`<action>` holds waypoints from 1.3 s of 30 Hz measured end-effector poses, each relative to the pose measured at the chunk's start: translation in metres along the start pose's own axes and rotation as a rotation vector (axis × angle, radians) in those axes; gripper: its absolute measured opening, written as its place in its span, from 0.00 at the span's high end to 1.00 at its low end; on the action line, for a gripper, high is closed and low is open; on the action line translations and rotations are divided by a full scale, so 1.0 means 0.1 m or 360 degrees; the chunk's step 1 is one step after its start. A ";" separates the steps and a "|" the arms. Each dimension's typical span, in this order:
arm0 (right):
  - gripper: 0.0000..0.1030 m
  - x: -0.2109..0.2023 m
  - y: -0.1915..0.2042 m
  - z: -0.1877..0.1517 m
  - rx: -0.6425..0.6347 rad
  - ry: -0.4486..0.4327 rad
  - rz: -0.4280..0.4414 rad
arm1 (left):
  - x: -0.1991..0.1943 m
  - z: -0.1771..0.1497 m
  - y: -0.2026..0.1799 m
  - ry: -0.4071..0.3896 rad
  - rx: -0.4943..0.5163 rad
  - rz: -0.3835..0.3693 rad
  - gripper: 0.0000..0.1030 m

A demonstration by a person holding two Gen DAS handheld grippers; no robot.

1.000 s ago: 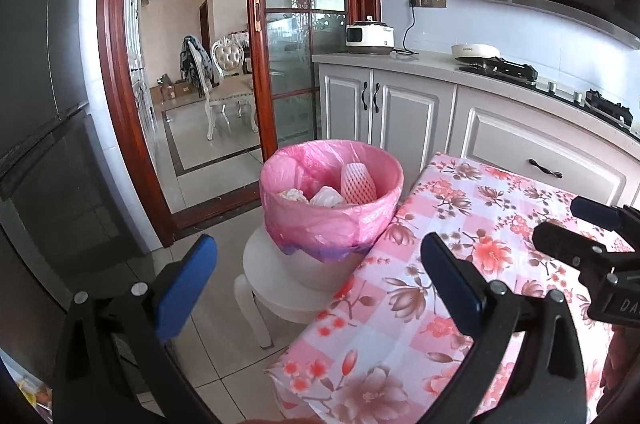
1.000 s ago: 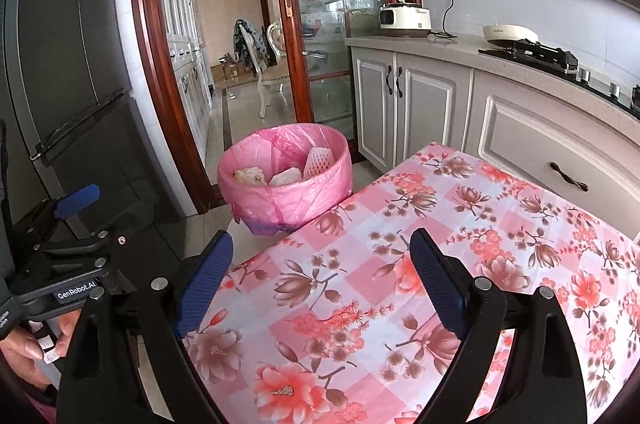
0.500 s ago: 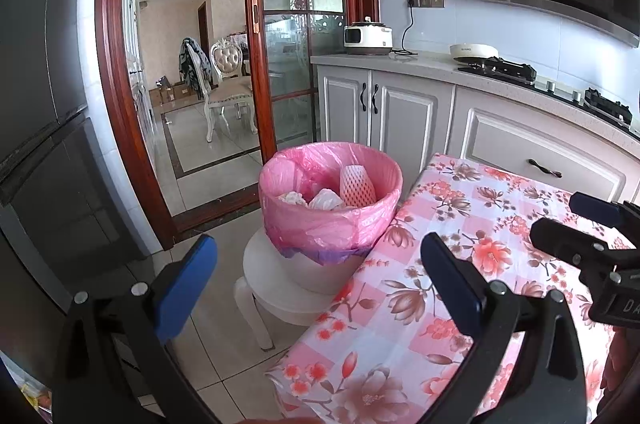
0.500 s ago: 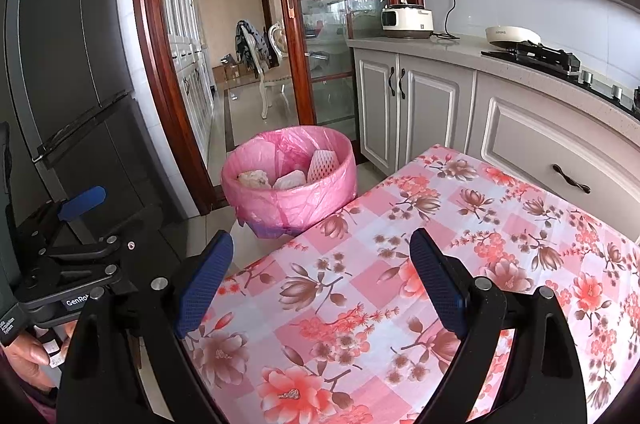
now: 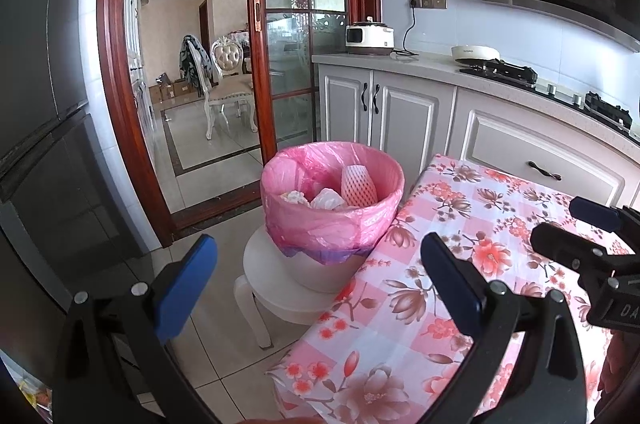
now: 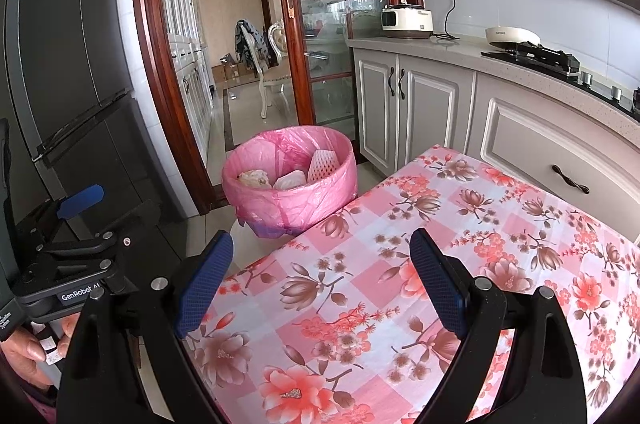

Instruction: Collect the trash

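A bin lined with a pink bag point(image 5: 332, 220) point(image 6: 288, 198) stands on a low white stool point(image 5: 272, 276) beside the table. Inside lie a pink foam fruit net point(image 5: 357, 186) point(image 6: 324, 165) and crumpled white wads point(image 5: 327, 199) point(image 6: 289, 180). My left gripper point(image 5: 318, 278) is open with nothing between its fingers, held short of the bin over the floor and the table corner. My right gripper point(image 6: 320, 274) is open and empty above the floral tablecloth point(image 6: 400, 296). Each gripper shows at the edge of the other's view.
The table with the pink floral cloth point(image 5: 460, 264) fills the lower right. A dark fridge point(image 6: 60, 64) stands at left. White cabinets point(image 5: 400, 112) with a counter, a cooker point(image 5: 370, 38) and a hob run along the right. A sliding glass door point(image 5: 296, 64) opens behind the bin.
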State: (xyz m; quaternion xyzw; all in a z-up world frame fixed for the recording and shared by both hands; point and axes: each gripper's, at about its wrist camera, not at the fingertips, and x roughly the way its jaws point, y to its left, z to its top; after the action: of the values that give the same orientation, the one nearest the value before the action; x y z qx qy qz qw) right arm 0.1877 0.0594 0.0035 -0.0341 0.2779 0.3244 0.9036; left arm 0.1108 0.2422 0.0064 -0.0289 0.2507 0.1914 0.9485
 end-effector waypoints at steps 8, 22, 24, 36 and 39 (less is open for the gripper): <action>0.17 0.00 0.00 0.00 -0.0001 0.0002 0.0001 | -0.01 -0.02 0.01 0.0005 0.0005 -0.0006 0.04; 0.18 -0.01 -0.03 -0.02 0.0008 0.0005 -0.0006 | -0.04 -0.01 0.00 0.0016 0.0024 -0.0035 0.04; 0.17 -0.02 -0.05 -0.02 0.0012 0.0003 -0.0009 | -0.05 -0.01 0.00 0.0013 0.0026 -0.0036 0.04; 0.17 -0.03 -0.05 -0.02 0.0006 -0.0001 -0.0010 | -0.10 0.00 -0.02 0.0003 0.0050 -0.0050 0.04; 0.18 -0.03 -0.06 -0.03 0.0008 -0.0002 -0.0015 | -0.10 0.00 0.00 0.0003 0.0047 -0.0050 0.04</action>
State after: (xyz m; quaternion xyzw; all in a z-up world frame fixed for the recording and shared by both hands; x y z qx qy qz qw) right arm 0.1878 0.0524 0.0024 -0.0329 0.2780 0.3193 0.9054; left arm 0.1027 0.2383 0.0110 -0.0189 0.2538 0.1727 0.9515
